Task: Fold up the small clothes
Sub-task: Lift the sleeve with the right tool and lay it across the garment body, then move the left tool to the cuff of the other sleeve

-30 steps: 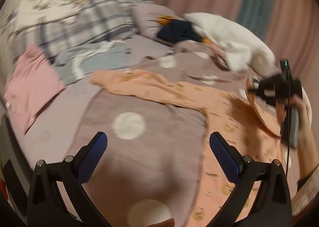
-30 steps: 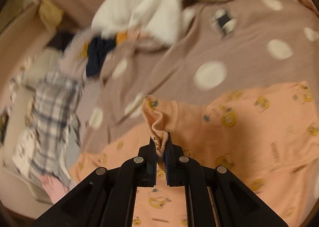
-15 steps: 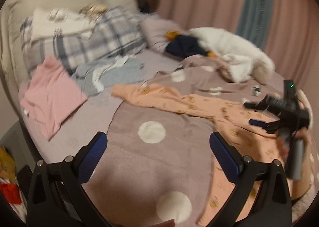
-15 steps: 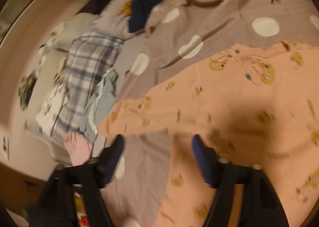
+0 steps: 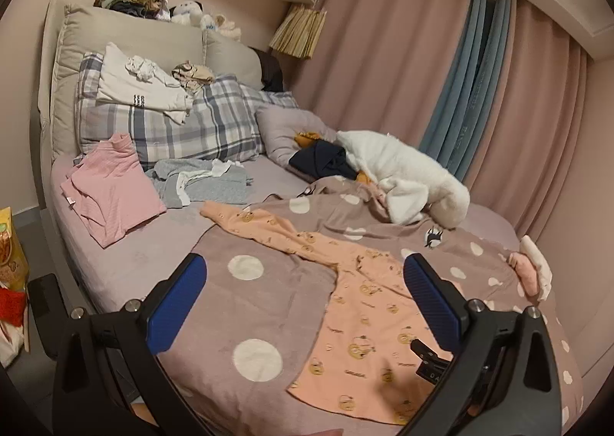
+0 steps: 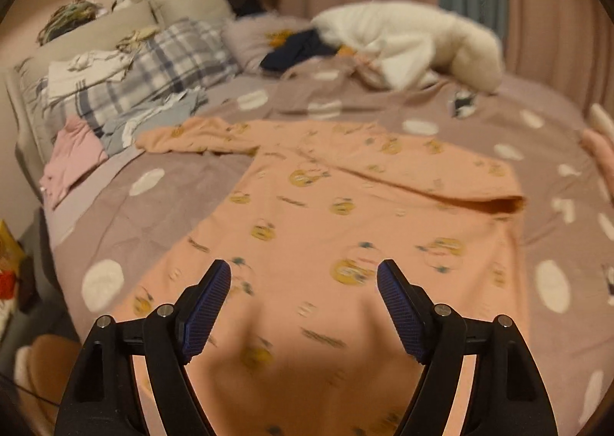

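Note:
A peach long-sleeved top (image 5: 360, 317) with yellow cartoon prints lies spread on the mauve polka-dot blanket (image 5: 245, 305). One sleeve reaches left toward the pillows; the other is folded across the chest in the right wrist view (image 6: 422, 175). My left gripper (image 5: 303, 298) is open and empty, above the blanket left of the top. My right gripper (image 6: 305, 305) is open and empty, above the top's lower body (image 6: 307, 244).
A pink garment (image 5: 111, 186) and a grey-blue garment (image 5: 203, 183) lie by the plaid pillows (image 5: 180, 121). A navy garment (image 5: 322, 163) and a white fluffy blanket (image 5: 403, 179) lie at the back. Pink cloth (image 5: 529, 271) sits at the right edge. The bed's left edge drops to the floor.
My right gripper has let go of the peach sleeve cuff, opened, and drawn back over the top's body. My left gripper has pulled back and up, still open.

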Demonstrator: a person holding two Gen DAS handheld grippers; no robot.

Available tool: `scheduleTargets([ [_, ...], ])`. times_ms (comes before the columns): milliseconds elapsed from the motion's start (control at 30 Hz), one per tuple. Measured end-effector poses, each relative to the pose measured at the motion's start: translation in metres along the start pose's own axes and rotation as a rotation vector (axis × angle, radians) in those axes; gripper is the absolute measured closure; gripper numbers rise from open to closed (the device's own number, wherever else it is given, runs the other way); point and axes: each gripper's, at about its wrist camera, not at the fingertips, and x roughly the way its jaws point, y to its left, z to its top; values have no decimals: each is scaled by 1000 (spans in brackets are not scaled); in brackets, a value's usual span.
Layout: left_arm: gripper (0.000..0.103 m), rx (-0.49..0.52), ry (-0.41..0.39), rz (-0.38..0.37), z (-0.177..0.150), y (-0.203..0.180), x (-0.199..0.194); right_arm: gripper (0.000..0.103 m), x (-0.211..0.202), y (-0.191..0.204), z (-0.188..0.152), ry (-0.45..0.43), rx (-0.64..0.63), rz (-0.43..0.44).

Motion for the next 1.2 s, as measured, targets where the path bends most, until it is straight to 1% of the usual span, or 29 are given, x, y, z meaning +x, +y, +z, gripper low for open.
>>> scheduleTargets([
  [67,0,-19,15,-32,-2,-7,-2,25,-4,-14,5,-10,44,-30],
  [133,0,-24,36,-49,-3,-11,-2,24,-12,-25,4,-28,105,-32],
  [167,0,-7,32,-30,-3,-16,-4,23,-15,-31,4,-36,135,-21],
  [233,0,57,4,39,-5,-24,-6,18,-19,-40,3,-58,184,3],
  [267,0,103,-8,87,-6,-30,-6,17,-19,-44,2,-66,209,4],
  [300,0,132,-8,113,-8,-33,-4,16,-19,-46,0,-65,223,-2],
  [367,0,178,30,135,-12,-38,3,16,-19,-48,-5,-51,230,-22],
  [400,0,198,47,131,-15,-40,5,16,-19,-47,-6,-49,224,-29],
  [500,0,256,31,125,-25,-40,8,16,-21,-48,-10,-50,230,-47],
  [567,0,277,38,124,-29,-40,15,16,-23,-50,-13,-37,239,-49],
  [667,0,308,73,85,-31,-40,31,16,-27,-51,-17,-32,223,-75],
  [833,0,303,96,48,-31,-39,66,16,-27,-58,-22,-22,213,-149],
  [967,0,295,140,17,-31,-35,105,16,-18,-66,-21,5,226,-215],
  [1033,0,322,148,23,-31,-33,121,16,-12,-68,-18,7,237,-238],
  [1067,0,342,143,37,-31,-33,130,16,-9,-68,-17,10,237,-243],
  [1133,0,377,132,63,-31,-32,143,16,-1,-65,-15,23,226,-250],
  [1200,0,397,125,66,-28,-30,156,16,7,-60,-13,42,207,-251],
])
